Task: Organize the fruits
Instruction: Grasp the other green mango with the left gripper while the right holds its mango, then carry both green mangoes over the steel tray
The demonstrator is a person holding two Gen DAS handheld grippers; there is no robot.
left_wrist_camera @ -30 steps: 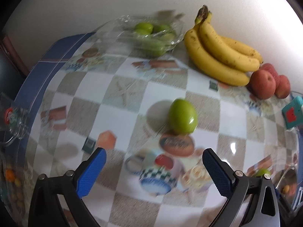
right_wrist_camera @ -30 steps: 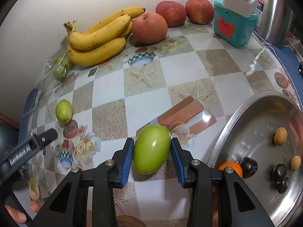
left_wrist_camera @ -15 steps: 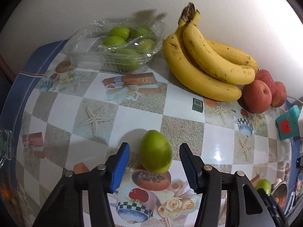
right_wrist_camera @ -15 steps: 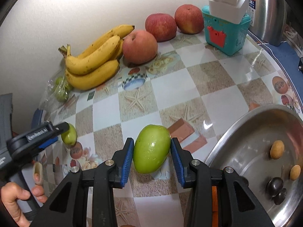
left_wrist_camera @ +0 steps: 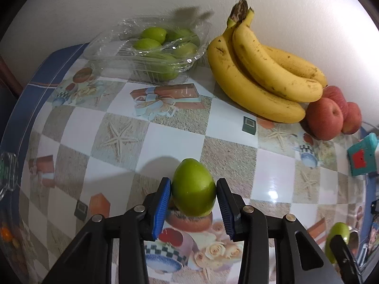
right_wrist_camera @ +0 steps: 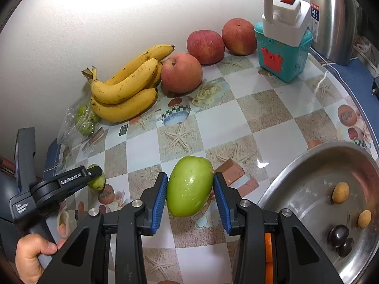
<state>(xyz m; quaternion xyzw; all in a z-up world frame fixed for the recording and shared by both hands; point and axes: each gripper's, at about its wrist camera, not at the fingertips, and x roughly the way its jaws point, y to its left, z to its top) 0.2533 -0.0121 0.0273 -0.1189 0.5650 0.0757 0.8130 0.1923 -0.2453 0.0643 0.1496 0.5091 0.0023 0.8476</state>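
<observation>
1. Sorting looks partly done: yellow bananas (left_wrist_camera: 260,71) and red apples (right_wrist_camera: 181,73) lie grouped; beside the bananas, a clear plastic tray (left_wrist_camera: 151,49) holds green fruit.
2. The left gripper (left_wrist_camera: 193,203) is closing on a small green fruit (left_wrist_camera: 193,189) resting on the table, in front of the bananas.
3. The right gripper (right_wrist_camera: 189,194) clamps a larger green fruit (right_wrist_camera: 189,187).
4. Only "24" reads, on the steel kettle's label (right_wrist_camera: 313,11).

On my left claw (right_wrist_camera: 96,177), white lettering runs along the arm, roughly "GenRobot.AI"; a sticker on the steel kettle (right_wrist_camera: 336,19) reads "24"; its other print is too small to read
</observation>
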